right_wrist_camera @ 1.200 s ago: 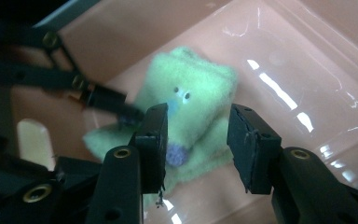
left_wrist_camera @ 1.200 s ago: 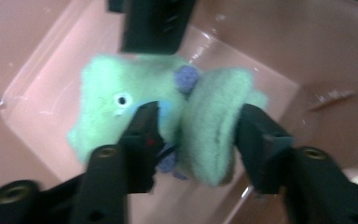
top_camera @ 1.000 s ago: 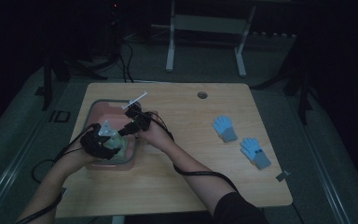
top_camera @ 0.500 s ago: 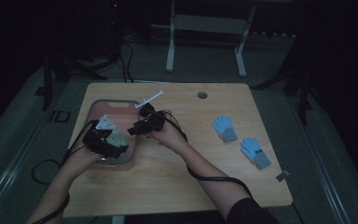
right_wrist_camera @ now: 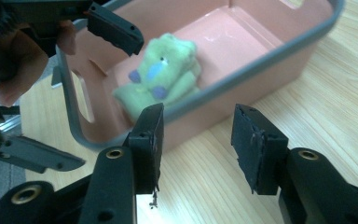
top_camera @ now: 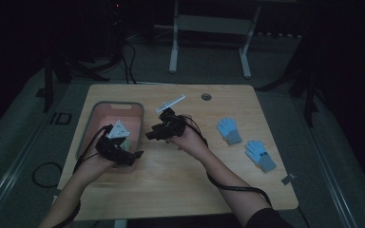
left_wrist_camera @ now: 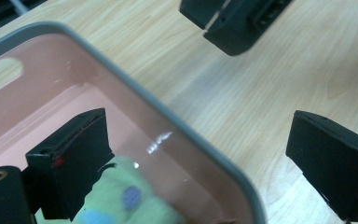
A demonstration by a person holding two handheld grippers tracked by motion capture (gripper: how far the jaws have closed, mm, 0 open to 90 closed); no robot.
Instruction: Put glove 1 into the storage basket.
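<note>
A green glove (right_wrist_camera: 161,77) lies inside the pink bin (right_wrist_camera: 279,58), beyond the right gripper's (right_wrist_camera: 198,144) parted, empty jaws.

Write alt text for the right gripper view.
A green glove lies inside a pink bin with a grey rim on a wooden table. The right gripper stands open and empty in front, outside the bin.
</note>
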